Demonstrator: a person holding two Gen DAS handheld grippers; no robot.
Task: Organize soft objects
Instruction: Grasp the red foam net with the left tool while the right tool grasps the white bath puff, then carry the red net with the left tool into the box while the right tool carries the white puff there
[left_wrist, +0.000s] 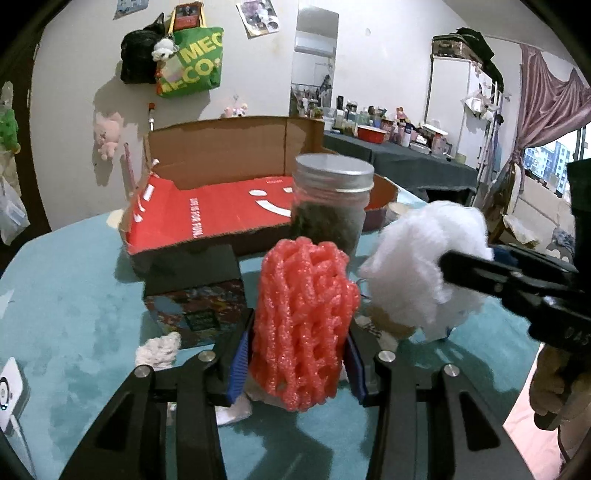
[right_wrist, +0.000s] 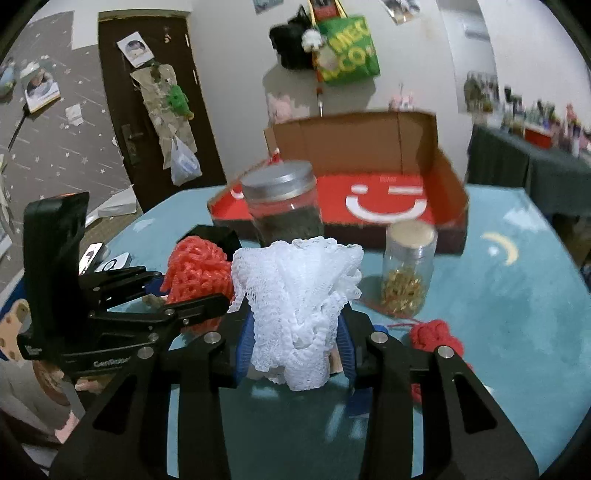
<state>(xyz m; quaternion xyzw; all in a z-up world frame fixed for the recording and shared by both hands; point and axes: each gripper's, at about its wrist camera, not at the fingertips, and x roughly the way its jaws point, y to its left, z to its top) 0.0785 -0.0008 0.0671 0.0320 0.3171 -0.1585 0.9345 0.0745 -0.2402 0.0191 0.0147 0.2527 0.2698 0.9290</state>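
Observation:
In the left wrist view my left gripper (left_wrist: 297, 365) is shut on a pink foam net sleeve (left_wrist: 306, 314), its blue pads pressing both sides. To its right the white mesh puff (left_wrist: 424, 266) hangs in the other gripper's black fingers (left_wrist: 480, 269). In the right wrist view my right gripper (right_wrist: 295, 350) is shut on that white lace-like mesh (right_wrist: 299, 306), held just above the teal table. The left gripper (right_wrist: 192, 306) with the pink net (right_wrist: 195, 269) shows at the left there. An open cardboard box with a red floor (right_wrist: 388, 192) lies behind.
A steel-lidded glass jar (left_wrist: 332, 199) stands in front of the box (left_wrist: 221, 218). A smaller jar of gold bits (right_wrist: 408, 266), a red knotted cord (right_wrist: 436, 332), a black patterned box (left_wrist: 195, 288), a cream rope knot (left_wrist: 159, 347) and a white device (left_wrist: 7, 398) lie on the teal mat (left_wrist: 74, 314).

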